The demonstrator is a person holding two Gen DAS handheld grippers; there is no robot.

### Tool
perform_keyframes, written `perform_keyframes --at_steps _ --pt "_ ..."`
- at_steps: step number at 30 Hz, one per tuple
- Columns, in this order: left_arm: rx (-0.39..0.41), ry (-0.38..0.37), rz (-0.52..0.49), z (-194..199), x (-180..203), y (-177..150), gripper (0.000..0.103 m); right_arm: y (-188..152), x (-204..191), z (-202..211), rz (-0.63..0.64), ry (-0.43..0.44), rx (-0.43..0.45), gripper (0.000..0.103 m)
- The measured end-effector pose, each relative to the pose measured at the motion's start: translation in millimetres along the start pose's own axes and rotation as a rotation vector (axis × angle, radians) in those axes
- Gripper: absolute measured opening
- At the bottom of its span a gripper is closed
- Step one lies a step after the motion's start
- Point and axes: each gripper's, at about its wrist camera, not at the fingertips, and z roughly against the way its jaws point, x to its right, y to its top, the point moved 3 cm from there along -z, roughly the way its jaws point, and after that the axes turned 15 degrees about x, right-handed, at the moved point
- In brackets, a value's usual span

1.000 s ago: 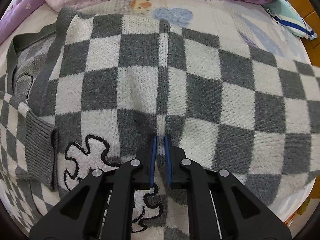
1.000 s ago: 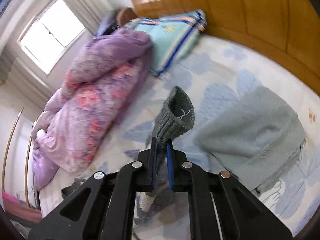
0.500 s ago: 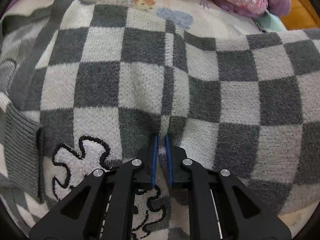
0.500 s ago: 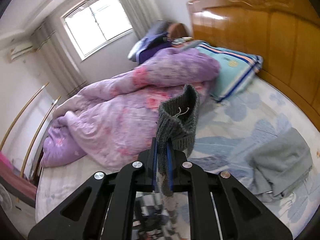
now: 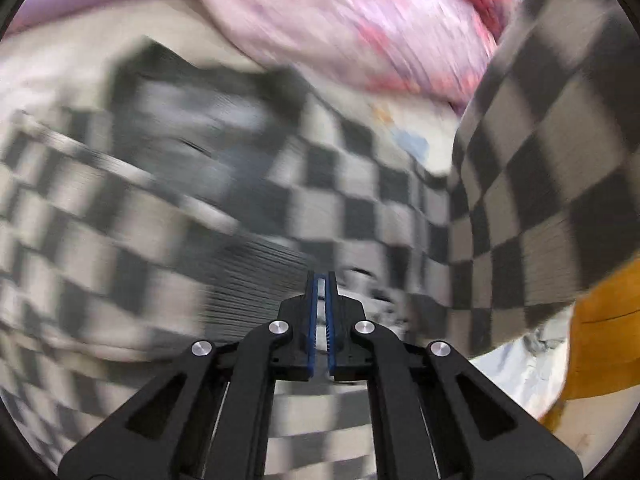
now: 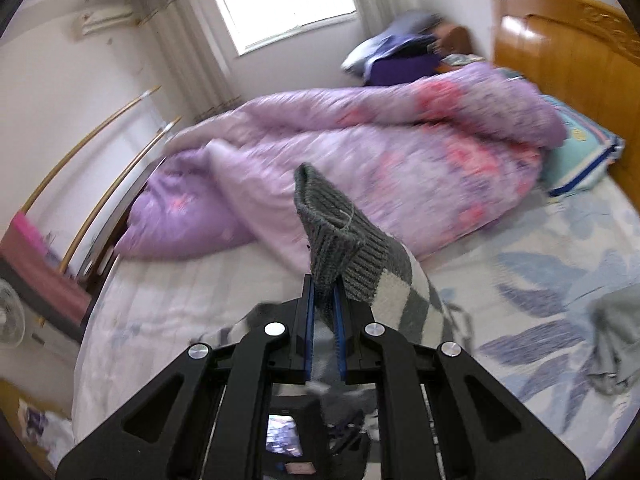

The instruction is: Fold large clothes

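Grey-and-white checked knit fills the left wrist view: the sweater (image 5: 360,184) lies spread over the bed, badly blurred, with one part of it raised at the right edge of that view. The left claw (image 5: 321,280) has its blue pads nearly together, pinching a thin fold of the sweater. In the right wrist view the right claw (image 6: 323,300) is clamped on the sweater's grey ribbed cuff (image 6: 332,236), which stands up above its fingers, clear of the bed (image 6: 168,300). A purple flowered quilt (image 6: 380,152) is heaped behind, beside a striped pillow (image 6: 584,156) and a wooden headboard (image 6: 568,48).
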Motion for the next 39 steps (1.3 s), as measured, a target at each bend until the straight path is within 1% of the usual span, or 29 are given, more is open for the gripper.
perform_keyframes --at_steps 4,5,8,9,11,13,15,16,17,18,19,20,21,22,23,24,25,26,27,28,30,32,33,34,35,36,37,38,39 --pt "0.085 0.107 0.014 42.8 -57.3 29.9 0.004 -36.9 -42.2 -30.5 -0.015 0.064 -0.081 0.008" --pt "0.100 0.138 0.023 53.5 -76.4 35.4 0.004 -51.3 -53.0 -41.6 -0.007 0.077 -0.109 0.008" --pt "0.127 0.215 0.072 72.8 -117.9 46.5 0.004 -83.8 -74.0 -58.7 0.019 0.097 -0.157 0.008" --pt "0.134 0.225 0.083 78.2 -129.6 48.7 0.004 -93.7 -80.4 -62.3 0.032 0.101 -0.166 0.008" --pt "0.148 0.263 0.101 88.3 -154.9 49.7 0.004 -116.3 -91.7 -73.3 0.070 0.096 -0.189 0.008" --pt "0.156 0.296 0.114 91.4 -169.1 46.4 0.004 -139.8 -97.1 -85.7 0.074 0.105 -0.228 0.009" --pt "0.153 0.307 0.142 92.1 -182.7 43.8 0.004 -158.3 -100.0 -92.1 0.072 0.112 -0.259 0.009" --pt "0.152 0.313 0.154 90.3 -189.8 41.9 0.004 -169.0 -102.5 -97.3 0.078 0.119 -0.284 0.010" --pt "0.152 0.324 0.174 91.9 -199.3 37.7 0.004 -179.9 -104.1 -103.6 0.070 0.124 -0.319 0.014" --pt "0.153 0.332 0.185 92.3 -206.1 35.6 0.005 -185.7 -106.4 -106.0 0.056 0.142 -0.346 0.015" --pt "0.156 0.346 0.203 92.4 -211.6 33.1 0.005 -191.8 -109.4 -107.5 0.041 0.181 -0.372 0.019" --pt "0.154 0.362 0.234 90.8 -219.5 29.8 0.005 -194.5 -111.5 -106.9 0.044 0.196 -0.378 0.038" --pt "0.155 0.366 0.269 88.8 -225.7 26.8 0.006 -195.2 -111.3 -104.8 0.070 0.186 -0.366 0.060" --pt "0.163 0.346 0.331 87.9 -233.0 22.4 0.011 -193.0 -109.3 -101.9 0.094 0.159 -0.337 0.097" --pt "0.163 0.321 0.371 87.7 -236.3 19.2 0.014 -188.3 -106.3 -94.9 0.129 0.126 -0.277 0.095" --pt "0.156 0.291 0.408 84.6 -238.1 16.3 0.021 -185.9 -104.1 -91.3 0.167 0.128 -0.260 0.095" --pt "0.142 0.274 0.426 80.8 -237.7 14.4 0.026 -186.5 -103.0 -90.8 0.190 0.129 -0.265 0.095" --pt "0.130 0.271 0.427 78.6 -233.0 12.9 0.031 -188.0 -95.7 -91.4 0.227 0.103 -0.281 0.095" --pt "0.121 0.269 0.429 75.3 -230.3 11.7 0.039 -190.1 -84.6 -92.3 0.256 0.056 -0.293 0.095" --pt "0.113 0.260 0.442 70.7 -226.1 10.6 0.042 -192.7 -75.5 -92.4 0.267 0.029 -0.301 0.095" --pt "0.081 0.219 0.478 60.7 -217.8 8.6 0.042 -195.3 -42.1 -90.3 0.263 -0.009 -0.323 0.095" --pt "0.074 0.190 0.487 52.7 -209.2 8.8 0.042 -194.4 -14.7 -85.7 0.267 -0.033 -0.338 0.095" --pt "0.072 0.192 0.462 49.8 -200.7 10.4 0.042 -194.1 0.3 -82.7 0.283 -0.061 -0.343 0.094" --pt "0.065 0.199 0.431 47.5 -195.0 12.5 0.038 -192.1 15.4 -79.2 0.311 -0.100 -0.344 0.093" --pt "0.058 0.224 0.374 46.0 -185.3 15.9 0.034 -189.8 33.4 -74.3 0.376 -0.154 -0.338 0.078" --pt "0.057 0.246 0.327 45.6 -178.0 18.6 0.024 -188.8 45.4 -71.1 0.440 -0.197 -0.339 0.068" --pt "0.061 0.250 0.278 45.9 -169.7 22.0 0.021 -188.9 58.0 -67.8 0.506 -0.247 -0.348 0.052" --pt "0.066 0.245 0.255 46.3 -165.9 23.7 0.020 -191.1 78.2 -63.7 0.519 -0.282 -0.384 0.035" --pt "0.070 0.242 0.233 46.8 -162.1 25.7 0.018 -194.9 97.1 -61.0 0.465 -0.282 -0.432 0.025"
